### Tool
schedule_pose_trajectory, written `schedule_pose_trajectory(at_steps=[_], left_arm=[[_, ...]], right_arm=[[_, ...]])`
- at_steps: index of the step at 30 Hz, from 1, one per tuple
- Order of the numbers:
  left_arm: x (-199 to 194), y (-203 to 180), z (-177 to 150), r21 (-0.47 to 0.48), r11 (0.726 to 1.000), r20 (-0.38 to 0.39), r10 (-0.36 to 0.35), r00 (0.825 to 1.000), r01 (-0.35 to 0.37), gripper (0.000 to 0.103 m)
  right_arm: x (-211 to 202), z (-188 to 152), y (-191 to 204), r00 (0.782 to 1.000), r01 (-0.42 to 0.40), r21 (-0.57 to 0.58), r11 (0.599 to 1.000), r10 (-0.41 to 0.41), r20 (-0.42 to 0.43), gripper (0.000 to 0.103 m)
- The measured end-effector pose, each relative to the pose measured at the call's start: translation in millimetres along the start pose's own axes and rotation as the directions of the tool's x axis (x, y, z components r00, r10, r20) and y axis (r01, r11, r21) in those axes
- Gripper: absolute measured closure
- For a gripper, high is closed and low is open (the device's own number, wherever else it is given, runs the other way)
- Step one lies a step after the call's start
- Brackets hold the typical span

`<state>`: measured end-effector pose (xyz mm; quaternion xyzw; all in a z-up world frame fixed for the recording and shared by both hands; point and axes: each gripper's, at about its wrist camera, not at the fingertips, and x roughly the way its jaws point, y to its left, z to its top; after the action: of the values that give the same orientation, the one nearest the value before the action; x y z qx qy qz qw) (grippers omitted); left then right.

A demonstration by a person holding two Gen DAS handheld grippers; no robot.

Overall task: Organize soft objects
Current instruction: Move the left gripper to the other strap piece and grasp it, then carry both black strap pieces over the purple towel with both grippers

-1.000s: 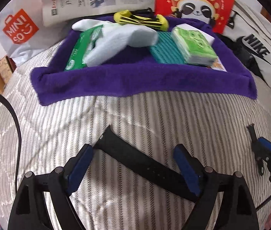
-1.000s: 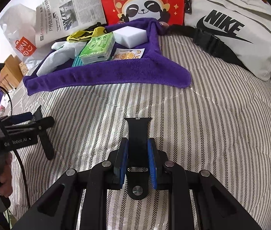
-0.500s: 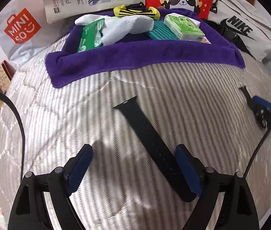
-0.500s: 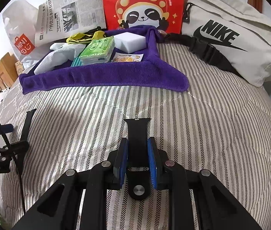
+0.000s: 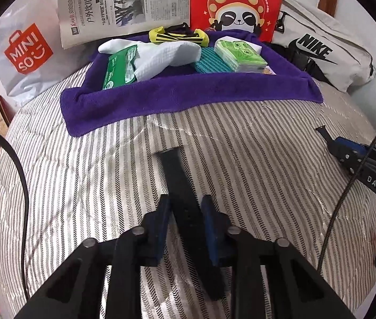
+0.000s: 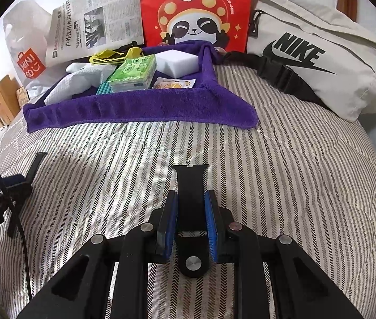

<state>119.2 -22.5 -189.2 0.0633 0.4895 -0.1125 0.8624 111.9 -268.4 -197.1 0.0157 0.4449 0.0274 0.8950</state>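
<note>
Purple towel [image 5: 188, 93] holds tissue packs, sock [image 5: 161, 55]. In front, left gripper [image 5: 186, 212] jaws just closed on strap [image 5: 177, 175]; right gripper [image 6: 190, 207] grips short strap [image 6: 190, 186], end hidden.

straps [image 5: 180, 183] 2 | grippers [image 5: 185, 212] 2 | towels [image 5: 188, 93] 1 | tissue packs [image 5: 238, 53] 2 | bags [image 5: 320, 53] 3

left gripper [image 5: 185, 212]: my black arms, blue pads, silver screws
right gripper [image 6: 191, 212]: same, black cable [image 5: 347, 191] trailing
</note>
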Motion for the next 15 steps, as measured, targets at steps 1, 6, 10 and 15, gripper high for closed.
schedule_pose_trajectory(at_steps=[1, 6, 10, 15], left_arm=[[0.0, 1.7, -0.3, -0.003, 1.0, 0.001, -0.007, 1.0, 0.007, 0.082], [-2.1, 1.6, -3.0, 0.024, 1.0, -0.002, -0.019, 1.0, 0.019, 0.08], [-1.0, -1.5, -2.8, 0.025, 1.0, 0.015, -0.006, 1.0, 0.005, 0.08], [-3.8, 3.2, -2.8, 0.007, 1.0, 0.0, -0.028, 1.0, 0.028, 0.082]], right_arm=[[-0.1, -0.3, 0.3, 1.0, 0.001, -0.001, 1.0, -0.001, 0.001, 0.081], [0.0, -0.2, -2.5, 1.0, -0.015, 0.008, 1.0, 0.015, -0.005, 0.081], [0.5, 1.0, -2.3, 1.0, -0.016, 0.006, 1.0, 0.016, -0.014, 0.081], [0.7, 1.8, -4.5, 0.999, -0.029, 0.037, 0.999, 0.03, -0.024, 0.081]])
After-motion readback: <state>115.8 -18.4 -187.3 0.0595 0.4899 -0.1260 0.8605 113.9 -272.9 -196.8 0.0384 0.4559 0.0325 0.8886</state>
